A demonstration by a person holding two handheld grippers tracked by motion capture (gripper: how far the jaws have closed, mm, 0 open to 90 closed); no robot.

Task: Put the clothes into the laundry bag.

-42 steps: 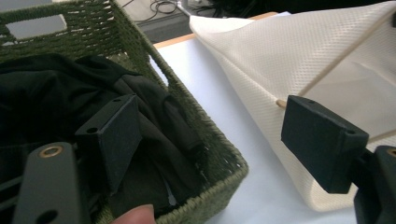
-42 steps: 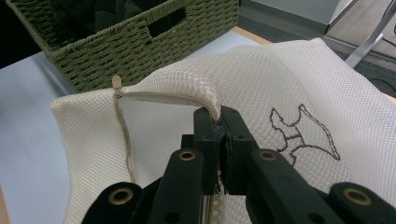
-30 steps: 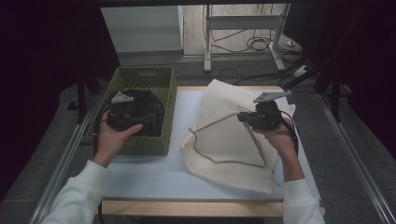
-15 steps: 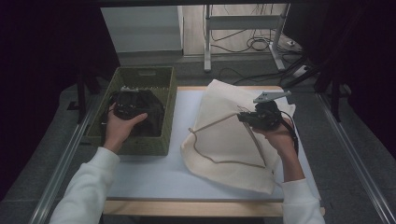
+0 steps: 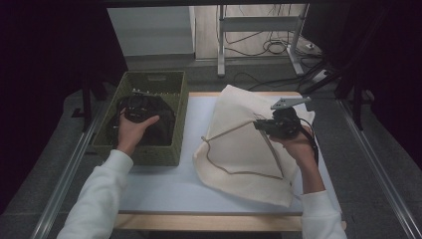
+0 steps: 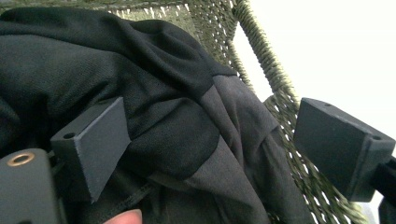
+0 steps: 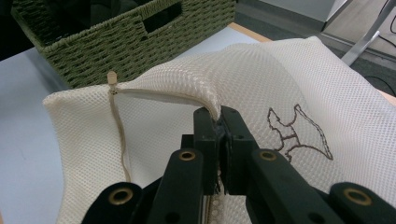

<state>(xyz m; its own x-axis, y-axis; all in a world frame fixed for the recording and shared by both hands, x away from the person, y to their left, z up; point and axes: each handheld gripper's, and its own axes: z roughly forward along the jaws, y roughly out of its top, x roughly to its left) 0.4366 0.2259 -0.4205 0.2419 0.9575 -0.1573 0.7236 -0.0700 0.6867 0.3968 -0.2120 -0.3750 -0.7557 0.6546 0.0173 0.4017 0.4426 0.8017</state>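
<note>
A green woven basket [image 5: 149,79] at the table's left holds dark clothing [image 5: 161,129]. My left gripper [image 5: 134,112] is down inside it, over the cloth. Its jaws have just been opening and stand wide apart in the left gripper view [image 6: 215,140]. Black and grey cloth [image 6: 116,60] lies between them, and the pads do not press on it. A cream mesh laundry bag [image 5: 239,149] lies at the right. My right gripper [image 5: 261,124] is shut on the bag's mouth hem [image 7: 205,100] and holds it raised, with the drawstring [image 7: 119,130] hanging down.
The basket's side wall [image 7: 116,42] stands close to the bag's left edge. Bare pale table [image 5: 164,189] runs along the front. Metal rails [image 5: 69,169] flank the table, and cables and a stand [image 5: 259,45] lie on the floor behind.
My left hand has moved from the basket's left rim to the right and down into the basket, onto the dark clothing. The right hand and bag have not moved.
</note>
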